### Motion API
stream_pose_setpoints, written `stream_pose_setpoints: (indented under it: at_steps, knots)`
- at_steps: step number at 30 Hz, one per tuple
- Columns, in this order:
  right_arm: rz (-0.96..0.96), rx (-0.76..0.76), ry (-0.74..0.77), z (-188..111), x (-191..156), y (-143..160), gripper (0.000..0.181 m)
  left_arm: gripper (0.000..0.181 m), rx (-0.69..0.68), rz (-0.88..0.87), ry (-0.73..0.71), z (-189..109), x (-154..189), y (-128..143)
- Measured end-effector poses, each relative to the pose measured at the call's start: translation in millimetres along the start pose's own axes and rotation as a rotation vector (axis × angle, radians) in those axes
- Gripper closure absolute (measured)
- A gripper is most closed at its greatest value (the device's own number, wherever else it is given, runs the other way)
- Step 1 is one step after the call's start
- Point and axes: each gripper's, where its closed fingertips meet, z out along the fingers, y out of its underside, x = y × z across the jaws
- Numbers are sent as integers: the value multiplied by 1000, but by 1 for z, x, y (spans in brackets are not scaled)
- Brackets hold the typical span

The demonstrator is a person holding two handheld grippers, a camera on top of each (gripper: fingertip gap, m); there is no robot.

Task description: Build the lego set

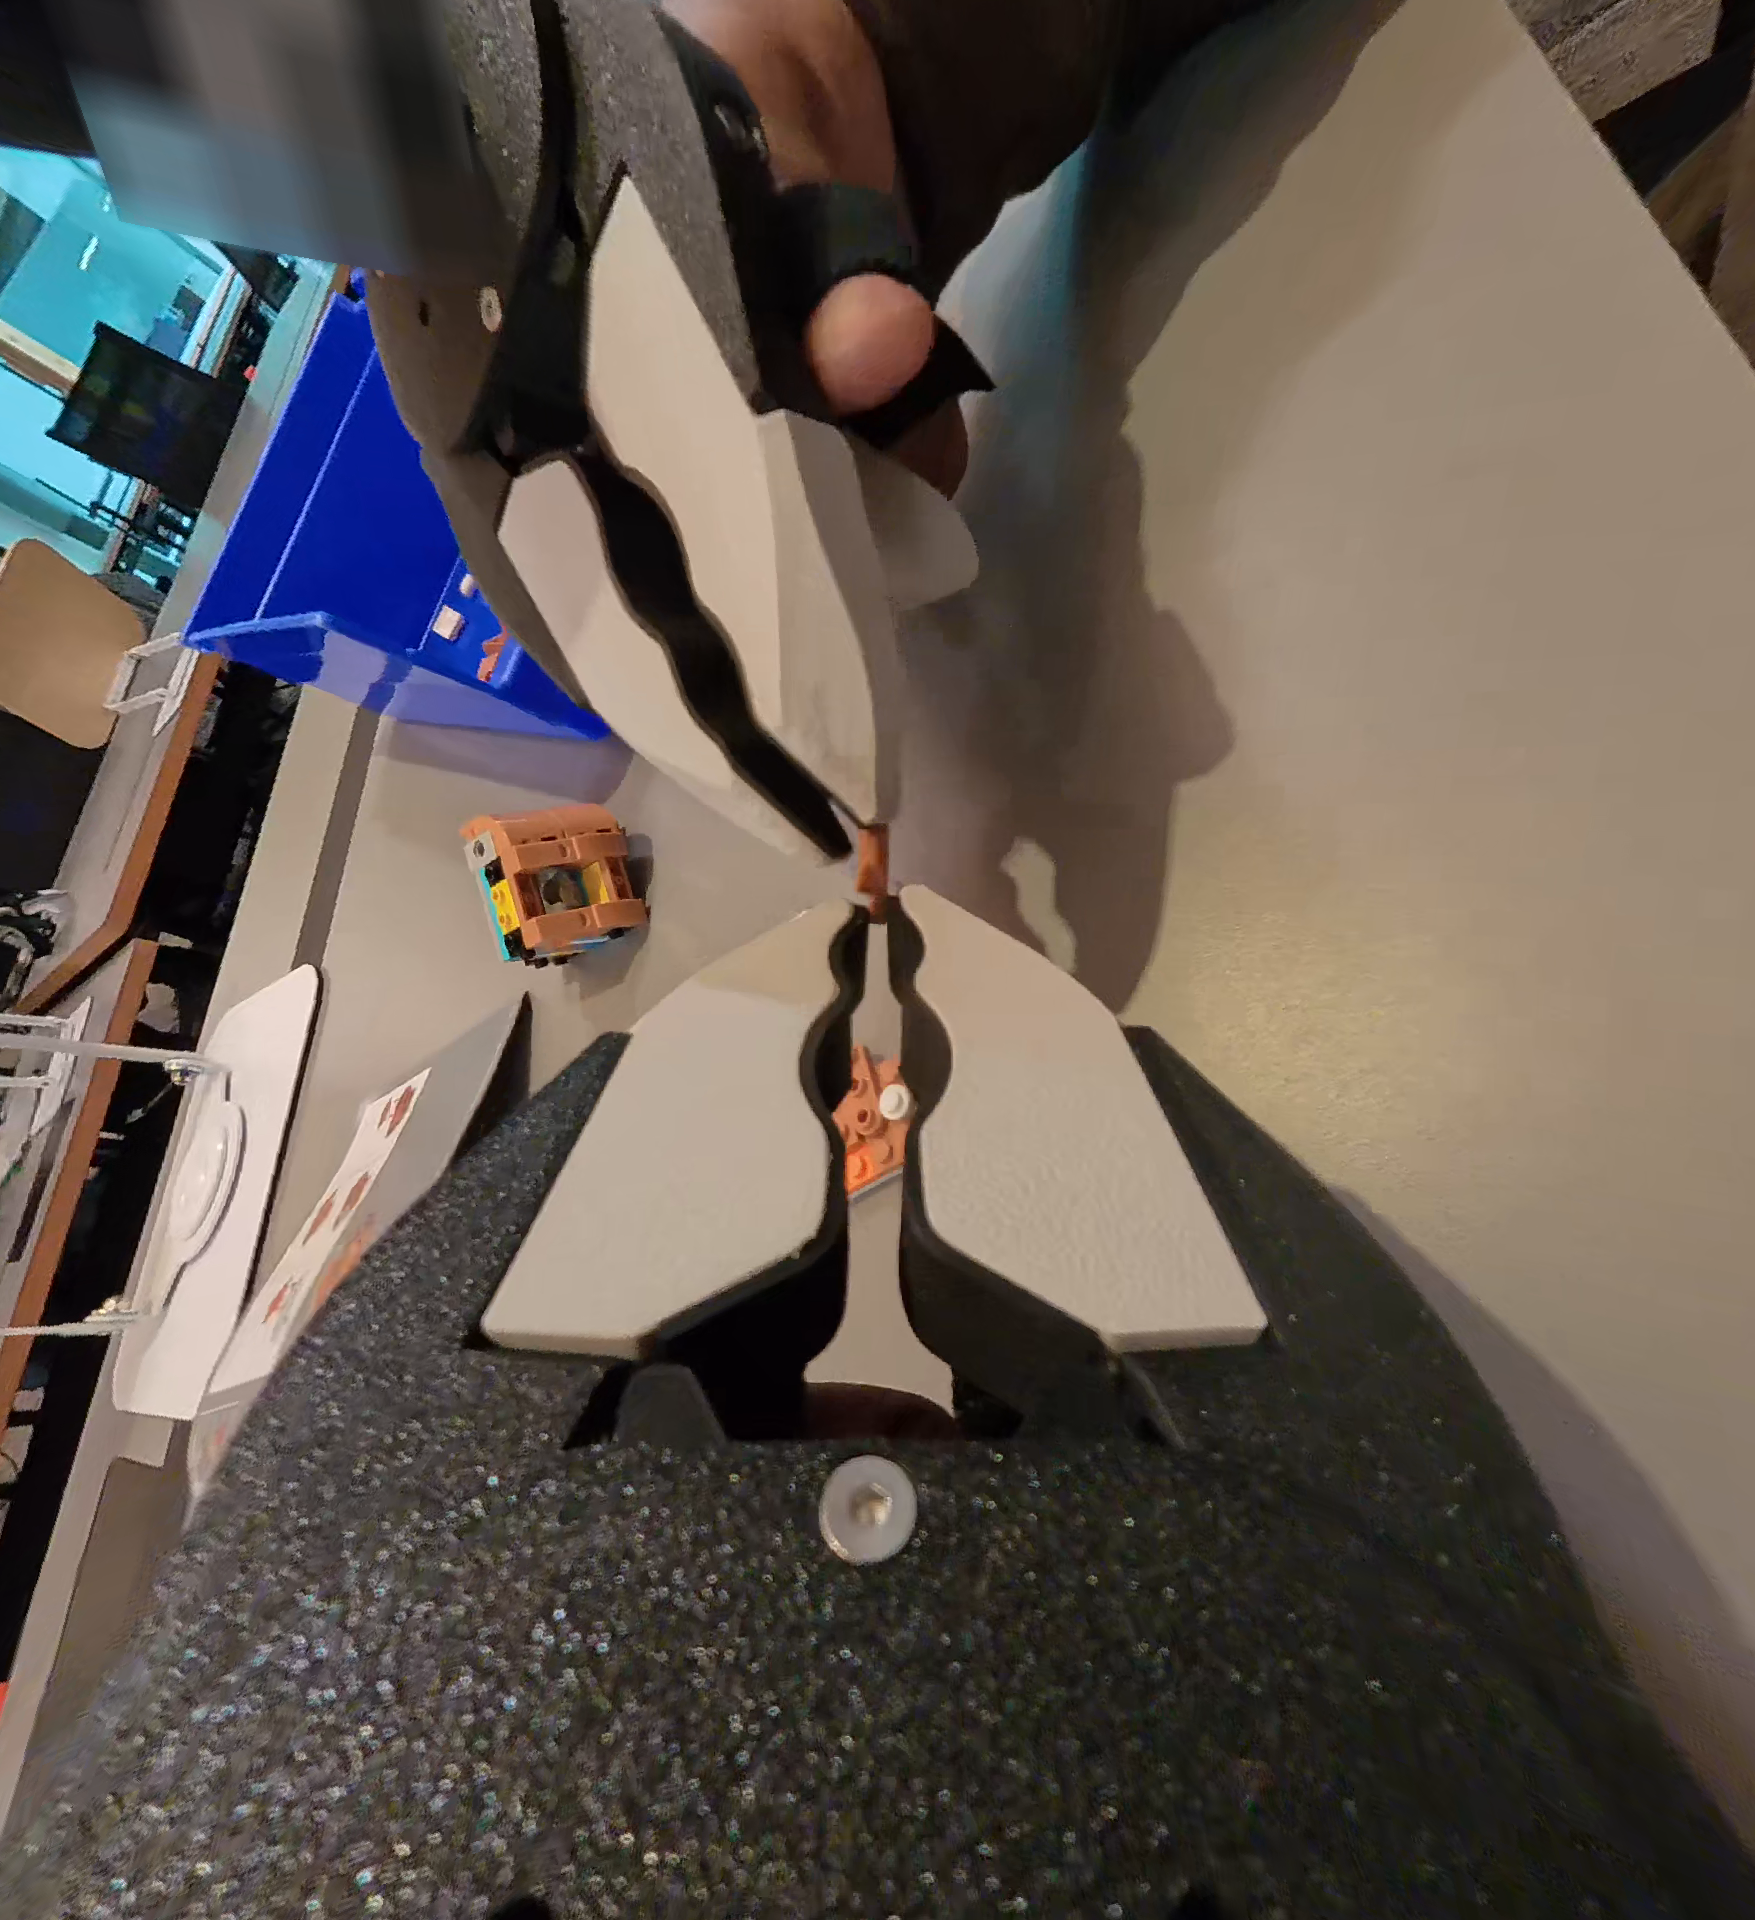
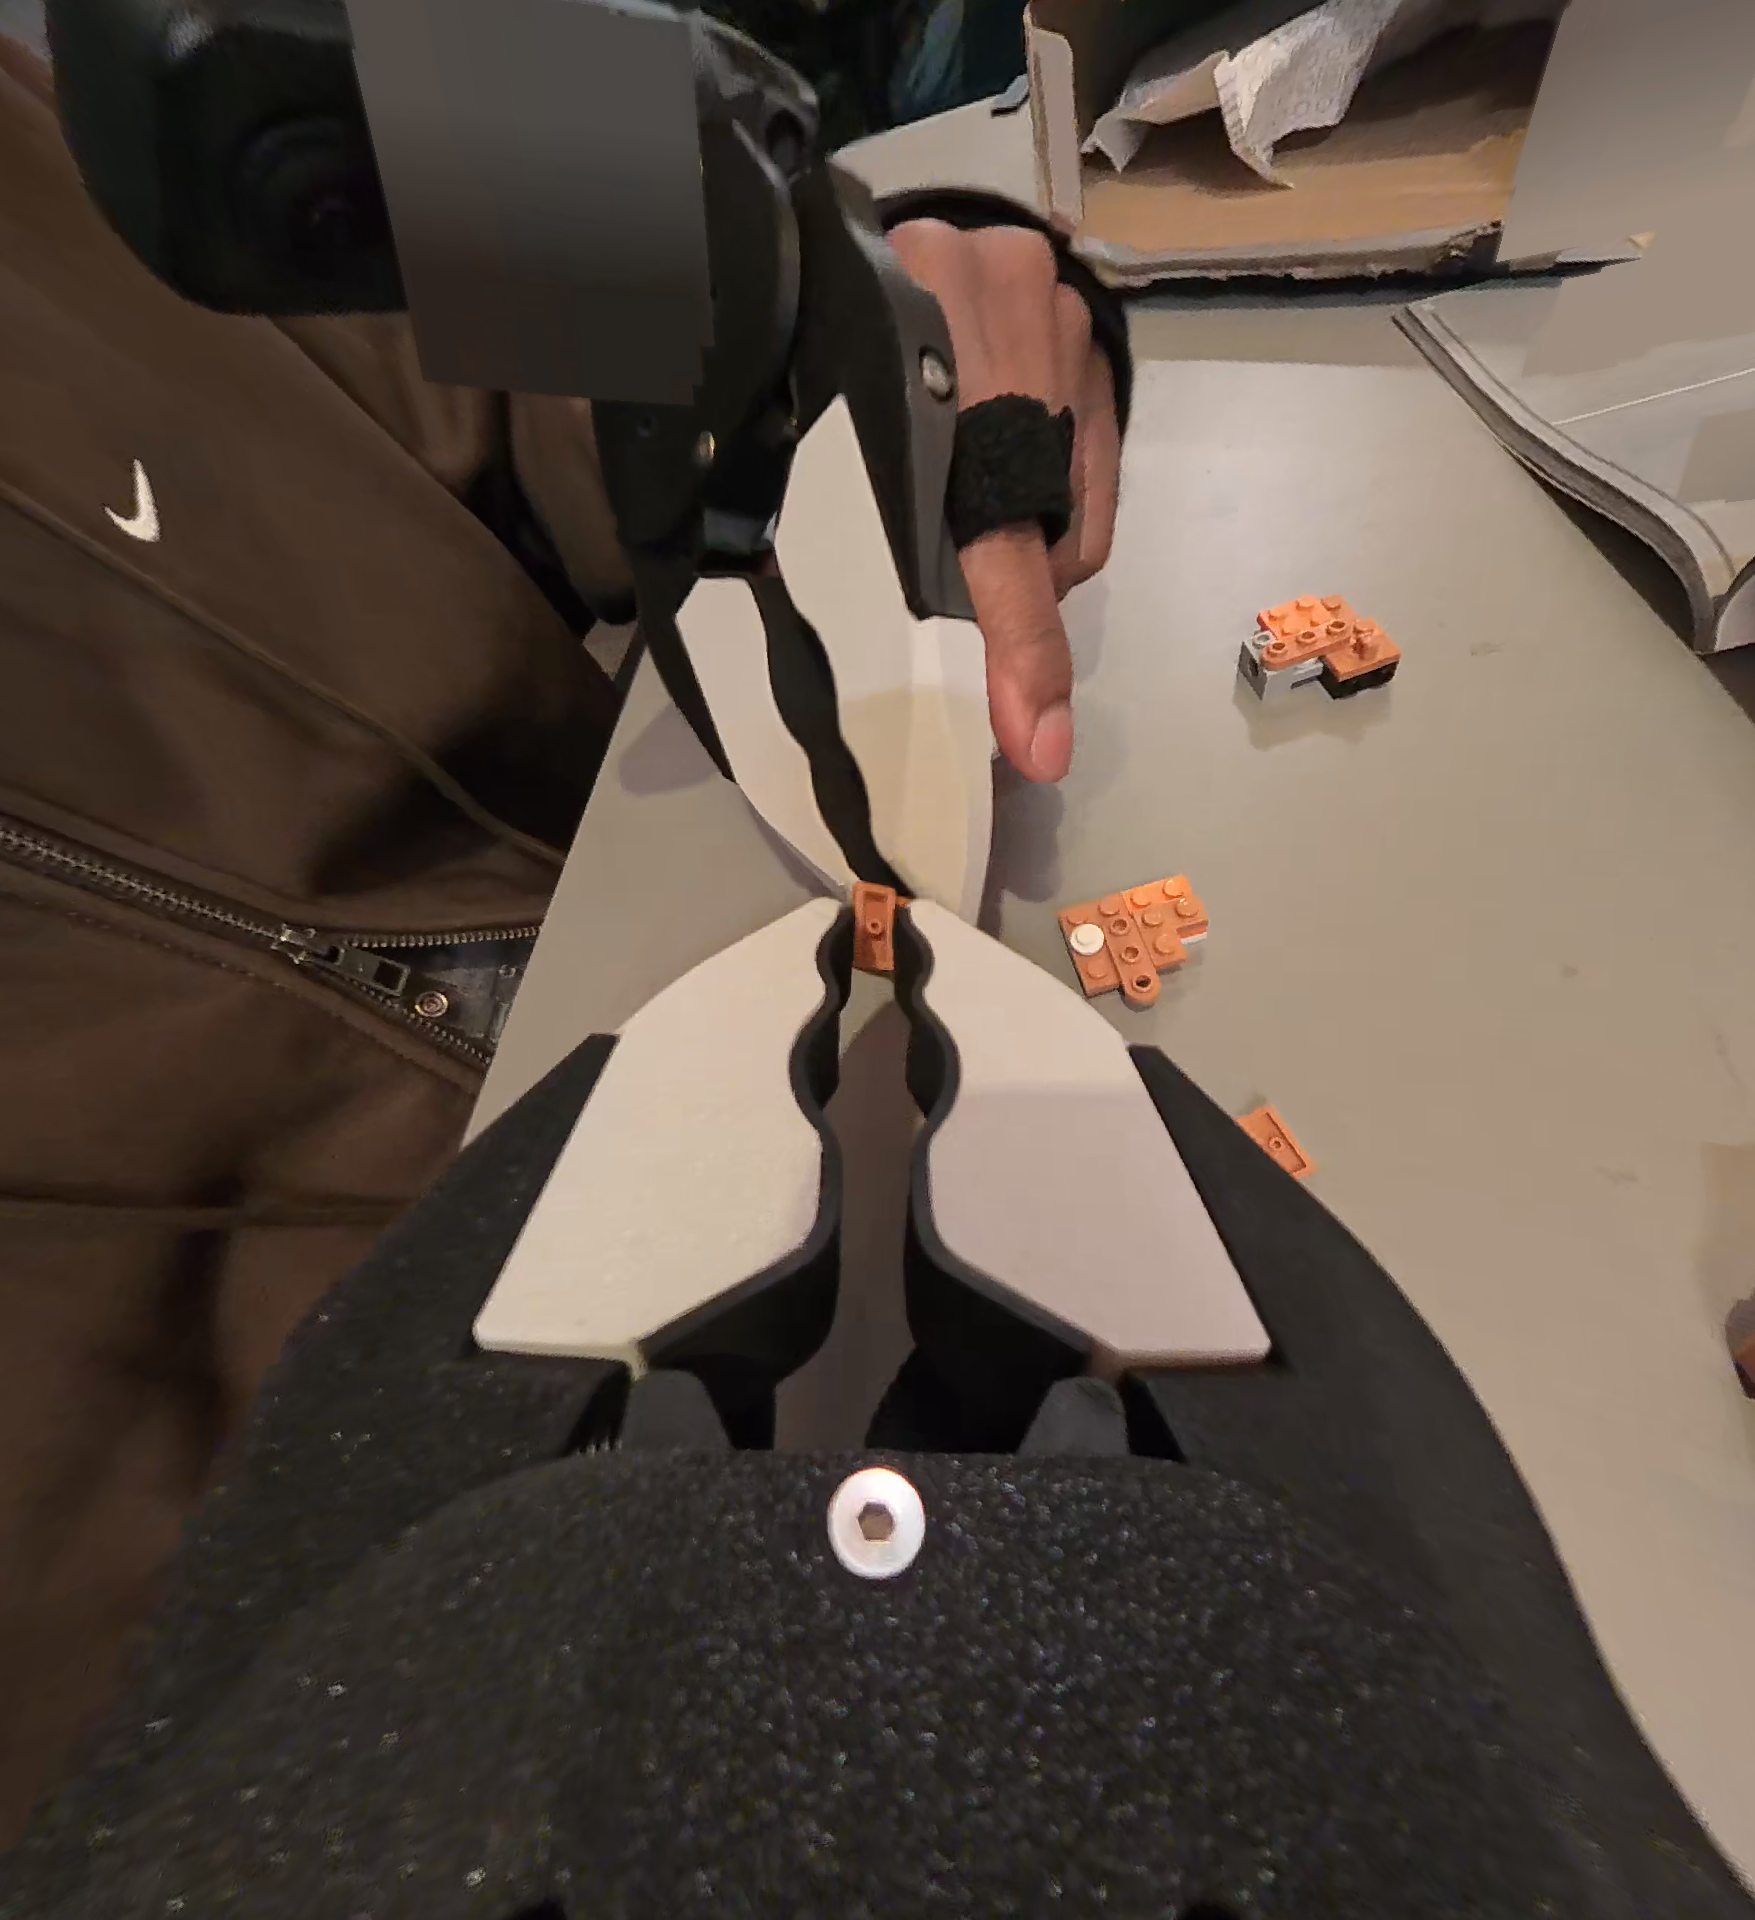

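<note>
1. Held up in the air, just past the near edge of the tabletop (image 2: 1424, 883): a small orange piece (image 2: 873, 925).
2. Pinched tight in the narrow jaws of the right gripper (image 2: 873, 920); also seems pinched at its other end by the left gripper (image 1: 878, 914), jaws nearly closed too.
3. Could pop out and drop. Likely cause: a tiny piece, only the very tips holding it, and two grippers pulling or twisting in different ways.
4. Might fall past the edge, onto the brown jacket (image 2: 177, 727) or down out of sight, not back onto the tabletop. Hard to find again.
5. Could tilt if one set of jaws lets go too early, and then not fit onto the studs.
6. Lying just to the right on the tabletop: an orange flat plate (image 2: 1133, 935) with a white round stud. Easy to bump or push away with the wide gripper sides when coming down.
7. Farther right: a small orange and grey build (image 2: 1320, 655) and a loose orange tile (image 2: 1276, 1141), well apart from each other.
8. Plenty of bare tabletop between these for moving.
9. Far off: an open booklet (image 2: 1631, 499), a cardboard box (image 2: 1268, 135), a brown chest build (image 1: 556, 883) and a blue bin (image 1: 353, 582). Not in the way.
</note>
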Motion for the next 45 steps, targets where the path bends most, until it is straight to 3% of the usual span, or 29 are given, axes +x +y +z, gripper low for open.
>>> stream_pose_setpoints:
  at_steps: [4, 10, 13, 16, 21, 26, 34, 42, 45]
  knots:
    - [30, 45, -12, 0, 1, -6, 171, 178, -7, -115, -7, -1, 4, -3]
    - [110, 181, 79, -9, 16, -24, 162, 178, 127, -511, 2, -10, 2, -19]
    - [122, 256, 191, -21, 21, -36, 160, 178, 190, -739, -75, -16, -5, -17]
    - [35, 234, 316, -19, 15, -37, 159, 178, 218, -884, -185, -24, -11, -10]
    - [-32, 225, 444, 0, 6, -34, 154, 178, 129, -858, -316, -27, -10, -3]
    - [42, 266, 435, 10, 2, -29, 157, 178, 107, -812, -338, -27, -7, -5]
    - [301, 452, 81, 2, -19, -40, 162, 178, 390, -947, -181, -38, -8, -33]
    - [354, 455, 3, 4, -22, -39, 178, 176, 390, -907, -107, -38, 0, -38]
    - [383, 399, -22, 6, -21, -31, 178, 154, 307, -766, -109, -42, 3, -31]
